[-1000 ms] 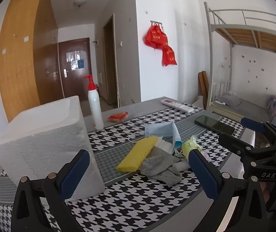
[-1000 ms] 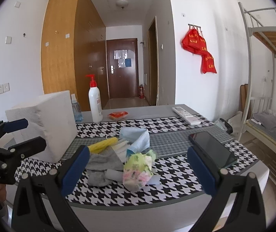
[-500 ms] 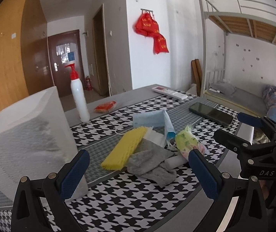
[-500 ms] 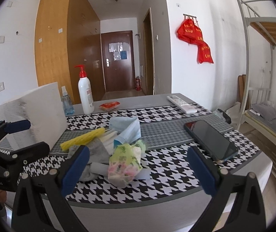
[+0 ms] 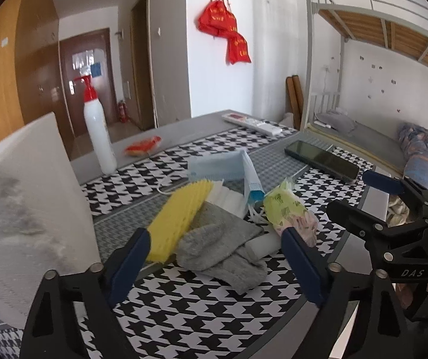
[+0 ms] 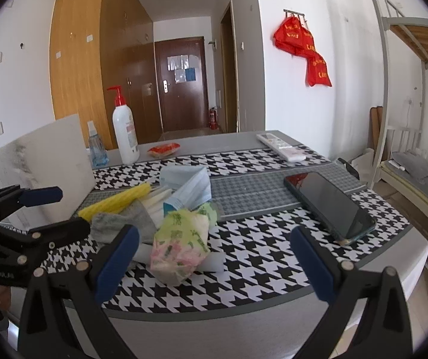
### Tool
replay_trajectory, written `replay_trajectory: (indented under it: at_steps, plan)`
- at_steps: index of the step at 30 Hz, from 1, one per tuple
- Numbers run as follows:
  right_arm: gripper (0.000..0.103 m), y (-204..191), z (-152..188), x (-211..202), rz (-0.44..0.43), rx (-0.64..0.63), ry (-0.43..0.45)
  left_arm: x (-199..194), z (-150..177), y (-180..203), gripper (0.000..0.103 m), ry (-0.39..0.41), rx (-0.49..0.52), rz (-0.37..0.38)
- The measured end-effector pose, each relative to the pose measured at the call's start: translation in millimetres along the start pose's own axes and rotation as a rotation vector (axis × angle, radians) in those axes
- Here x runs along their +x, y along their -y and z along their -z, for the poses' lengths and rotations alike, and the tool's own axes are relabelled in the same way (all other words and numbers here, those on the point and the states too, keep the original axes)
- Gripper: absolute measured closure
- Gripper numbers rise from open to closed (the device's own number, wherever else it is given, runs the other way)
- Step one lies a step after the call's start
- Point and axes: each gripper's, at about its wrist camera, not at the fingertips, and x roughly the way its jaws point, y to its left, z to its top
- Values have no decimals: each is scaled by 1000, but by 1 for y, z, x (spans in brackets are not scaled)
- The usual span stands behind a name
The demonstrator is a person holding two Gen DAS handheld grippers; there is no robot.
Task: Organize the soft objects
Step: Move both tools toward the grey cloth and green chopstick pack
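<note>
Grey sock (image 5: pixel 219 248) lies dead ahead of left gripper (image 5: pixel 214 254), long axis running away right; jaws wide, closing, nothing pinched; left nearer; right gripper (image 6: pixel 214 254) spread empty, green packet (image 6: pixel 181 245) just beyond its left finger.

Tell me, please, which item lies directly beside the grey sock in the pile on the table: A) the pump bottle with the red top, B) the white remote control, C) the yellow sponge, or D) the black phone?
C: the yellow sponge lies right against the grey sock in the pile, while the phone, the remote control and the pump bottle all sit apart from it.
</note>
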Motion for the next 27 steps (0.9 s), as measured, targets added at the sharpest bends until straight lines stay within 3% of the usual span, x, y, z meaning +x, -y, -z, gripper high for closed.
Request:
replay_trajectory:
  at_steps: [8, 14, 21, 23, 27]
  plan:
    - [1, 5, 3, 6, 0, 13, -13, 17, 1, 1, 29, -50, 15, 15]
    - [1, 6, 3, 12, -7, 10, -27, 35, 4, -8, 46, -113, -4, 10]
    - [1, 3, 3, 16, -17, 8, -35, 43, 6, -7, 49, -143, 3, -5]
    - [1, 2, 3, 18, -21, 9, -39, 44, 6, -7, 64, -144, 8, -6]
    - [1, -1, 4, 22, -29, 0, -48, 44, 6, -8, 81, -151, 8, -5]
